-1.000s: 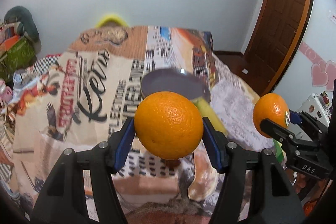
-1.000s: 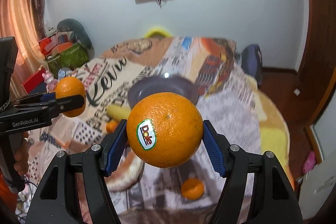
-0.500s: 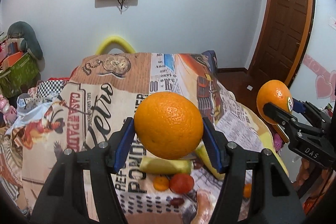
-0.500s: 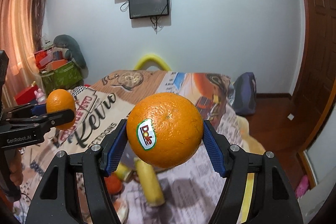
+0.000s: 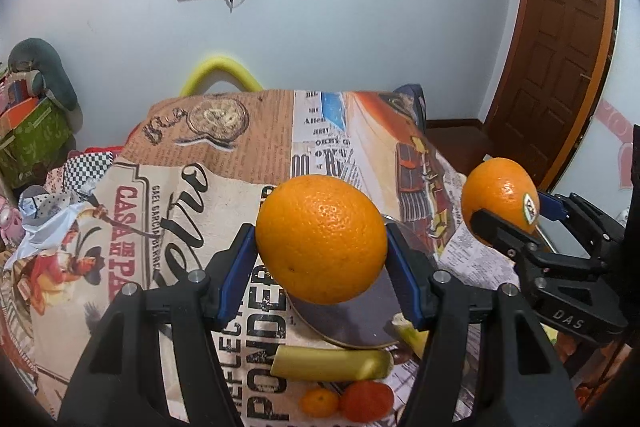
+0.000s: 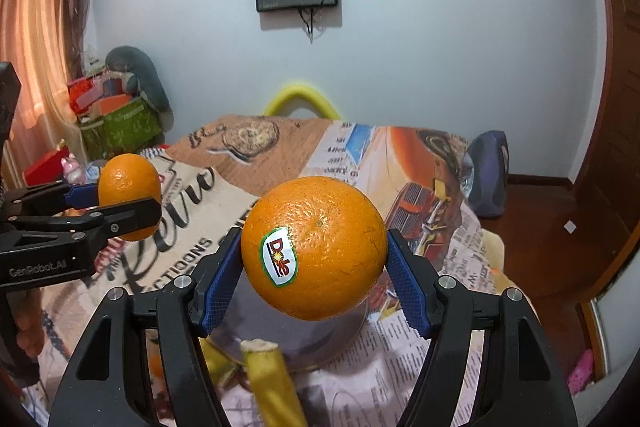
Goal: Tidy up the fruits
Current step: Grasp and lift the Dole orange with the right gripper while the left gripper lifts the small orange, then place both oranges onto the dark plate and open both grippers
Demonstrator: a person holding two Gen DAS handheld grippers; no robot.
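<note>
My left gripper (image 5: 322, 247) is shut on a plain orange (image 5: 320, 243) and holds it in the air above the table. My right gripper (image 6: 314, 251) is shut on an orange with a Dole sticker (image 6: 314, 247), also in the air. Each shows in the other's view: the right gripper with its orange (image 5: 500, 201) at the right, the left gripper with its orange (image 6: 128, 195) at the left. A grey plate (image 5: 352, 311) lies on the table below both oranges; it also shows in the right wrist view (image 6: 296, 339). Banana pieces (image 5: 332, 363) lie at its near edge.
The table wears a printed newspaper-pattern cloth (image 5: 180, 211). A small mandarin (image 5: 320, 401) and a red fruit (image 5: 368, 401) lie in front of the banana. A yellow chair back (image 5: 218, 77) stands at the far edge. A wooden door (image 5: 560, 59) is at the right.
Both grippers have tilted down a little from half a second ago, with the oranges still held. The plate and the fruit on the table have come back into view below them.
</note>
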